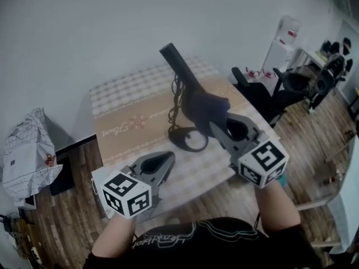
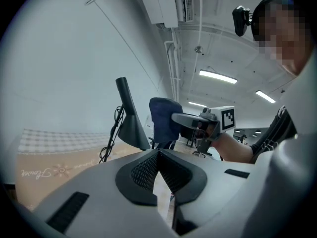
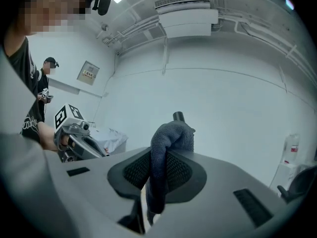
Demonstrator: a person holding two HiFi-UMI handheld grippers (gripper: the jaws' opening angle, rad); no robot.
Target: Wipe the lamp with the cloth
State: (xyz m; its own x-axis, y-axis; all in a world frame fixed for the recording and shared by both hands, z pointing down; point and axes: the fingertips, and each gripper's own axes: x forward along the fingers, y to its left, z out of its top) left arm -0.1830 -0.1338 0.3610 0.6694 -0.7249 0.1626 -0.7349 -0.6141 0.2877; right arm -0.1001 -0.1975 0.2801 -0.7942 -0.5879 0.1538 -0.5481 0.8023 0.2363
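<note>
A black desk lamp (image 1: 180, 74) stands on the table (image 1: 123, 125), its ring base (image 1: 188, 139) near the middle and its arm slanting up and away. My right gripper (image 1: 216, 129) is shut on a dark blue cloth (image 1: 207, 107), which lies against the lamp's arm. In the right gripper view the cloth (image 3: 167, 145) is pinched between the pads, and the lamp's tip (image 3: 178, 116) shows just behind it. My left gripper (image 1: 168, 158) hangs shut and empty over the table's near edge, left of the base. The left gripper view shows the lamp (image 2: 129, 115), the cloth (image 2: 162, 119) and the right gripper (image 2: 197, 123).
The lamp's black cord (image 1: 175, 102) hangs in loops beside the arm. A white bundle (image 1: 28, 150) sits on the floor at the left. Black office chairs (image 1: 263, 94) stand right of the table. Another person (image 3: 45, 81) stands far off in the right gripper view.
</note>
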